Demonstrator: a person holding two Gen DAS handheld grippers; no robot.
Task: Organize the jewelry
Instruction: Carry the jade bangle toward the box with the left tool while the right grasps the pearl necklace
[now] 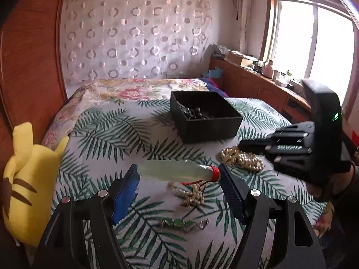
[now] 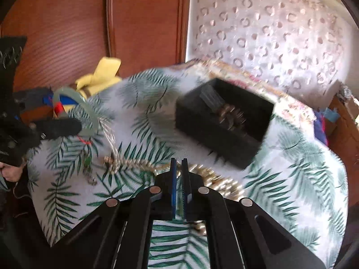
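Left gripper up close: jaws wide, pads clamped on both ends of a pale green jade bangle with a red thread wrap, held edge-on and lifted clear of the leaf-print cloth. Directly under it a small pearl strand and a green-stone bracelet lie loose on the cloth. Right gripper has its jaws all but closed, over the big gold-pearl necklace; can't tell whether a bead or strand is pinched between the pads, tips hide it. Black box sits further back on the cloth, well apart from both grippers, already holding some dark pieces. My read: mid-sort, bangle picked, drop-off pending. Next move calls for carrying the bangle over the box rim, then opening the jaws low so it doesn't bounce. Watch the red thread's loose tail snagging.
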